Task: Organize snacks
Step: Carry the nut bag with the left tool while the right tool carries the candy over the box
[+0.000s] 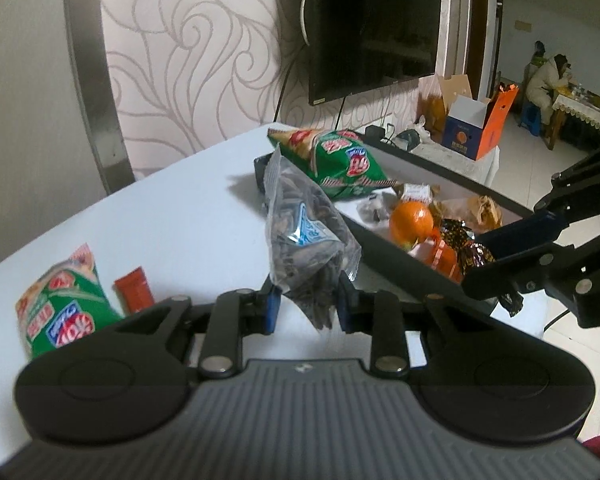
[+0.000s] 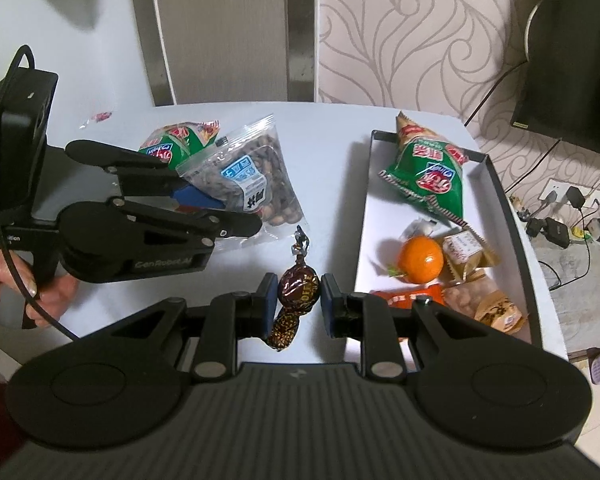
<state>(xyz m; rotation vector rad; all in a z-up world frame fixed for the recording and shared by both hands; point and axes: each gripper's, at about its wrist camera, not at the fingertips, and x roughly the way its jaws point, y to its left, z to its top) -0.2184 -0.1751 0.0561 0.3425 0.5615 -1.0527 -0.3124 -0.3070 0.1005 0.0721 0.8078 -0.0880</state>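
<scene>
Left gripper [image 1: 306,306] pinches a clear nut bag [image 1: 306,236] just beside the tray [image 1: 404,264]. Right gripper [image 2: 299,304] clasps a wrapped candy [image 2: 299,290], also beside the tray; each should clear the rim before release.

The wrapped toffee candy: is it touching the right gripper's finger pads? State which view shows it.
Touching. The right wrist view shows the toffee candy pressed between both blue pads of the right gripper, no gap on either side.
</scene>
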